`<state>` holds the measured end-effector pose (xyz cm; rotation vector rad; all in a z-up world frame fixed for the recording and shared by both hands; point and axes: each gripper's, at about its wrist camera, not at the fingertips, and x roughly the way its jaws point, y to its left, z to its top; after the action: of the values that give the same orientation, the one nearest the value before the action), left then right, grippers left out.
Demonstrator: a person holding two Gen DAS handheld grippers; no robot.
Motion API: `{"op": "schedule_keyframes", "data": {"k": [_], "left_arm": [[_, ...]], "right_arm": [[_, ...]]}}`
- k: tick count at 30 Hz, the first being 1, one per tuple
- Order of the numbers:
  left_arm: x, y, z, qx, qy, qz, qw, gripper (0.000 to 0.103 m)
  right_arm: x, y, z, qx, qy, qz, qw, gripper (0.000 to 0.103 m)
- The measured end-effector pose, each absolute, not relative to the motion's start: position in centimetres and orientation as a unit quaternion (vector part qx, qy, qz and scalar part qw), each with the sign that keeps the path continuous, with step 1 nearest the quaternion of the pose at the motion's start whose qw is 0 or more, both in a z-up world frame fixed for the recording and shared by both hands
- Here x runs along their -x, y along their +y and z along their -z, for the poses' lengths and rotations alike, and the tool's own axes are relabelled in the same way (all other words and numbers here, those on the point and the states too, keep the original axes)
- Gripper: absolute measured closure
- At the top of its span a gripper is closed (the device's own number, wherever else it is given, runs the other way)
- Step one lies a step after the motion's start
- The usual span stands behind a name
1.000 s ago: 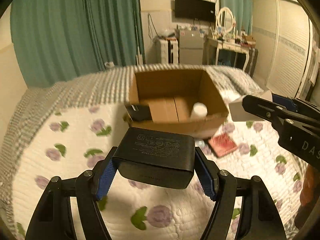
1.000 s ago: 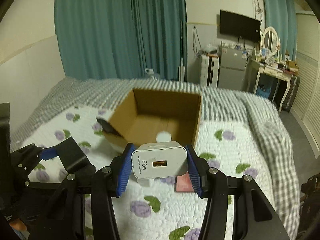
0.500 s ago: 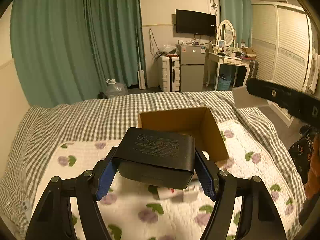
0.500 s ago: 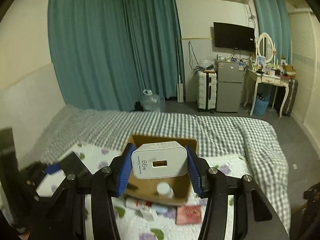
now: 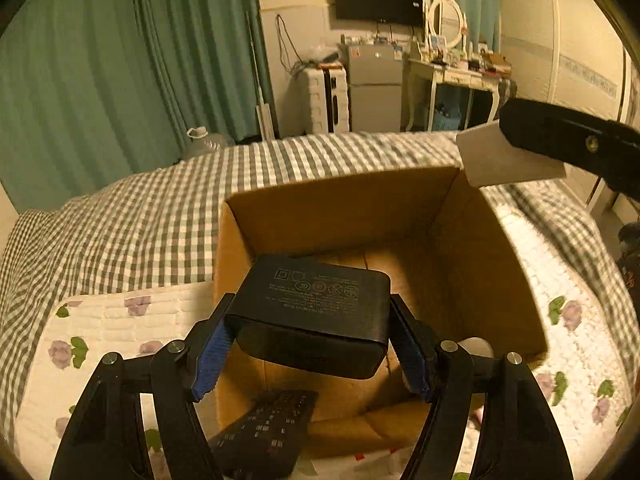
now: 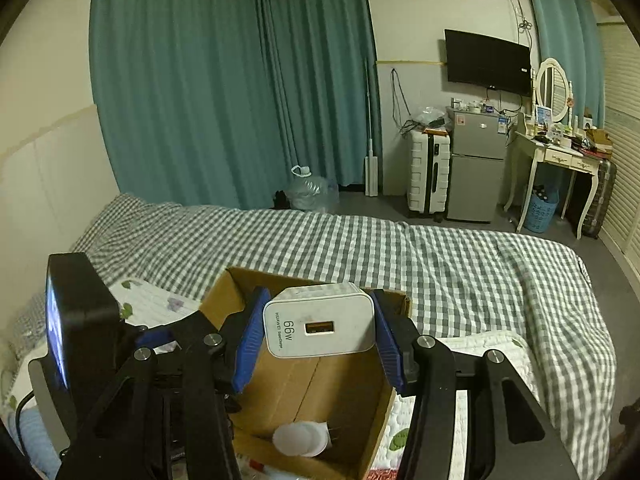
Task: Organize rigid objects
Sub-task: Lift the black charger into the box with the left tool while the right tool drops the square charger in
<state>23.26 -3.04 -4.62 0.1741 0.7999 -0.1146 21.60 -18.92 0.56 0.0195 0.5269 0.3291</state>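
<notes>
Box (image 6: 320,396) holds white lid-like thing (image 6: 300,438), perhaps

Black adapter (image 5: 310,316) & white 66W charger (image 6: 320,326) held above open cardboard box (image 5: 472,240), remote (image 5: 264,432) leaning inside.

Showing on inspection: one cardboard box (image 5: 496,256), one black power adapter (image 5: 316,312), one white 66W charger (image 6: 320,326), one remote control (image 5: 264,436), one white round container (image 6: 300,438), two grippers.
</notes>
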Motion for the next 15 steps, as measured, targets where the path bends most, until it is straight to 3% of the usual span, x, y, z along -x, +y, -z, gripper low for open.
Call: {"op": "schedule_keyframes", "data": {"k": [8,15], "left_arm": [[-24.2,-3.0,5.8,-0.085,0.41,0.054,0.907,0.028],[-23.3,-2.9,3.7,-0.12,0.359,0.044,0.924,0.027]], "right_arm": [[-23.3,-19.5,2.3,0.001,0.275,-0.154,0.949,0.053],[-25.3,-19.6,4.9,-0.017,0.313,-0.154,0.937,0.053]]}}
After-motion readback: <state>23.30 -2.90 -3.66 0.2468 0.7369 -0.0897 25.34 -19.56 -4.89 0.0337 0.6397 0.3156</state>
